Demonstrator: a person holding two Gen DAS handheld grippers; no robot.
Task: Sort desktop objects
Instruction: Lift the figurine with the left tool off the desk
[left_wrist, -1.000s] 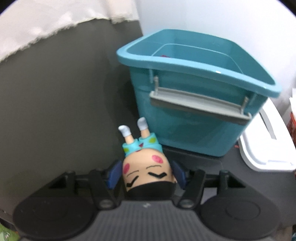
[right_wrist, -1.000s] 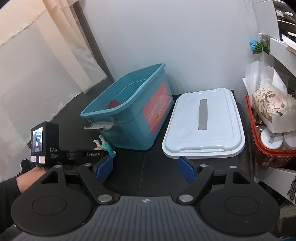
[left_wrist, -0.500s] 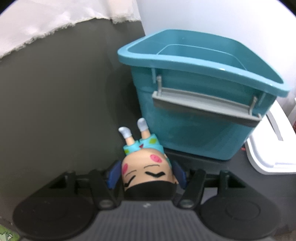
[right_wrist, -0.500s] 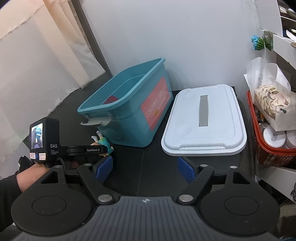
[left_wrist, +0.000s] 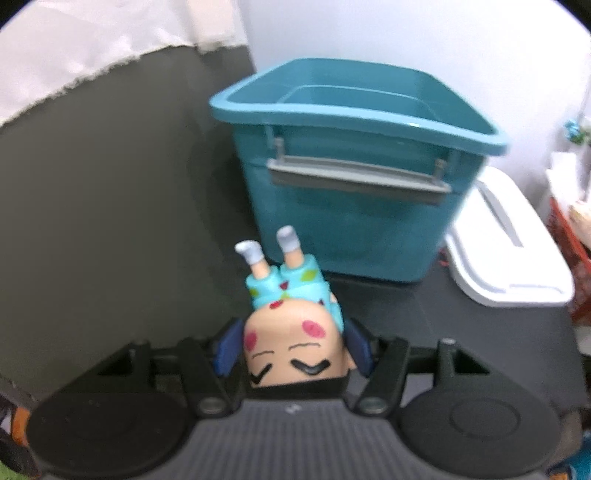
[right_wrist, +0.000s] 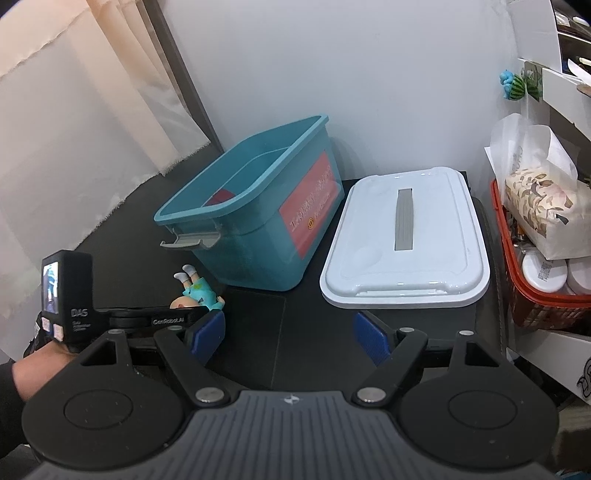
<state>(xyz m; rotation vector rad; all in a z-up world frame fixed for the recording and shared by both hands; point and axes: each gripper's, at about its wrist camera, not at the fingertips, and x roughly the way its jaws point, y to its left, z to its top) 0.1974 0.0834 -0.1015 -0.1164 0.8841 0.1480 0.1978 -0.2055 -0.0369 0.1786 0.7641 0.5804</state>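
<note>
My left gripper (left_wrist: 295, 347) is shut on a toy boy figure (left_wrist: 291, 317) in blue pyjamas, gripped by the head with its legs pointing forward. It is held just in front of the open teal storage bin (left_wrist: 354, 173), below its rim, facing the grey handle (left_wrist: 358, 177). In the right wrist view the figure (right_wrist: 197, 291) and left gripper (right_wrist: 199, 308) sit left of the bin (right_wrist: 258, 214), which holds a red item (right_wrist: 221, 195). My right gripper (right_wrist: 290, 334) is open and empty above the black table.
The bin's white lid (right_wrist: 406, 240) lies flat to the right of the bin. A red basket (right_wrist: 535, 280) with jars and a paper bag stands at the far right under white shelves. A curtain (right_wrist: 74, 122) hangs on the left.
The left gripper with the figure has swung so the bin sits more central in its view. The right gripper has drifted slightly and stays open.
</note>
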